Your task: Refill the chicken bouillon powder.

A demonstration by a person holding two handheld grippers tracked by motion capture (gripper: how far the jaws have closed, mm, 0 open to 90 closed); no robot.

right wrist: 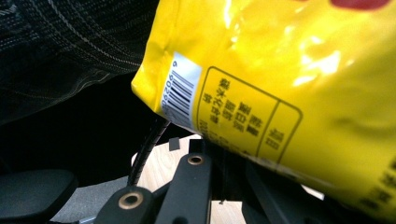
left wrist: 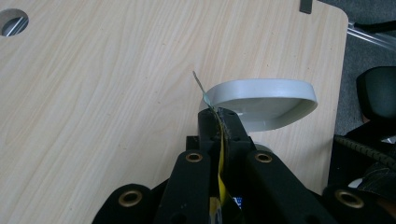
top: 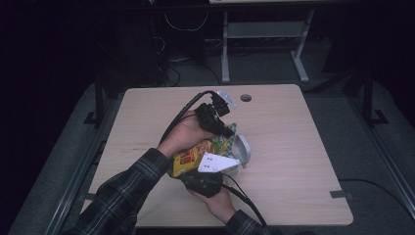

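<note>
- so the person is holding a yellow snack bag [top: 195,155] up off the table [top: 293,147] between both grippers, roughly over the middle of it; the bag is tilting toward a grey bowl [top: 243,148] that's sitting just beside it on the right
- the left gripper [left wrist: 219,116] is pinching the thin top edge of the bag; in the left gripper view the jaws are pressed together with the foil edge poking out between them, right in front of the bowl's rim [left wrist: 261,88]
- the right gripper [right wrist: 224,154] is coming in under the bottom end of the bag; in the right gripper view the bag is sitting right over the jaws by the barcode, and it looks like they're clamping the bottom seam, but the tips are hidden behind the bag so I can't tell for sure
- progress-wise I'm guessing this is pouring the snacks into the bowl; the picking up and lining up is looking done
- what I can see of the bowl's inside is looking empty, so the actual pour is seemingly yet to happen; I can't tell if the bag's top is even open yet
</note>
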